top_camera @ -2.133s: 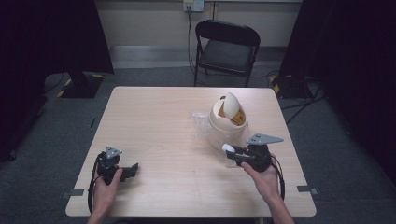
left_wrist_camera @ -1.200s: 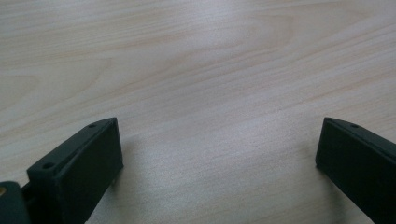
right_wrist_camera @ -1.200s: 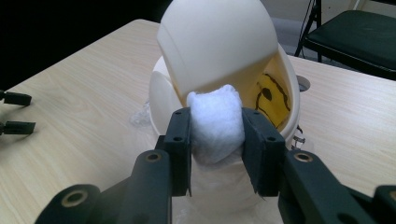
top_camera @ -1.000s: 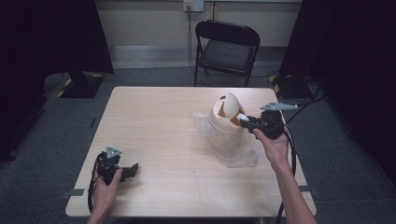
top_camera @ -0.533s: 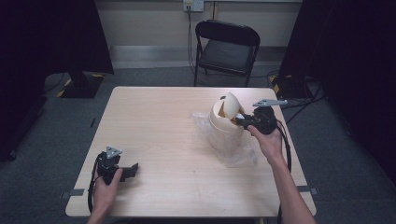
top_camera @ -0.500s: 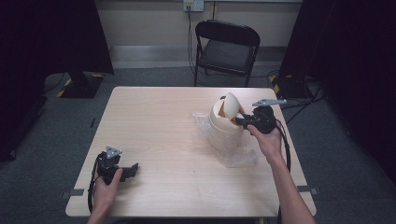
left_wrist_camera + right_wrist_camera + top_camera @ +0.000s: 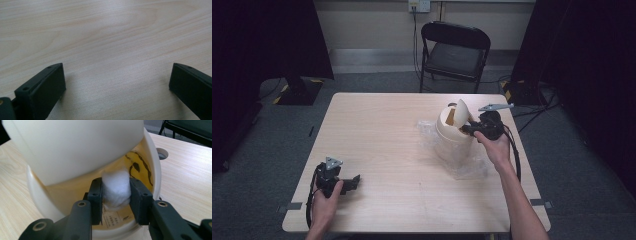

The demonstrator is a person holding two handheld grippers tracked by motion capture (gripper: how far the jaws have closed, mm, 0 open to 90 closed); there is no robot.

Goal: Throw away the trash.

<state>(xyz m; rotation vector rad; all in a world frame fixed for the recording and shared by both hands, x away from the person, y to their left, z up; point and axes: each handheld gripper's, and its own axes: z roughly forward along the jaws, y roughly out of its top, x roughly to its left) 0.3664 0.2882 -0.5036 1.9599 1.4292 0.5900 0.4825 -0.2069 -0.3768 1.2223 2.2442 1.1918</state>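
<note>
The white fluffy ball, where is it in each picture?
High view: right of the middle, at the bin's mouth, too small to make out by the right hand-held gripper.
Left gripper view: bare tabletop between its open jaws.
Right gripper view: the white fluffy ball sits in the middle, pinched between the jaws.
Shared landmark: the wooden tabletop.

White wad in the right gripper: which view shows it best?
The right gripper view. There the white wad sits close up, pinched between the right gripper's jaws at the cream bin's mouth, under its tipped swing lid. The high view is too distant to make it out; the left gripper view faces bare table.
</note>
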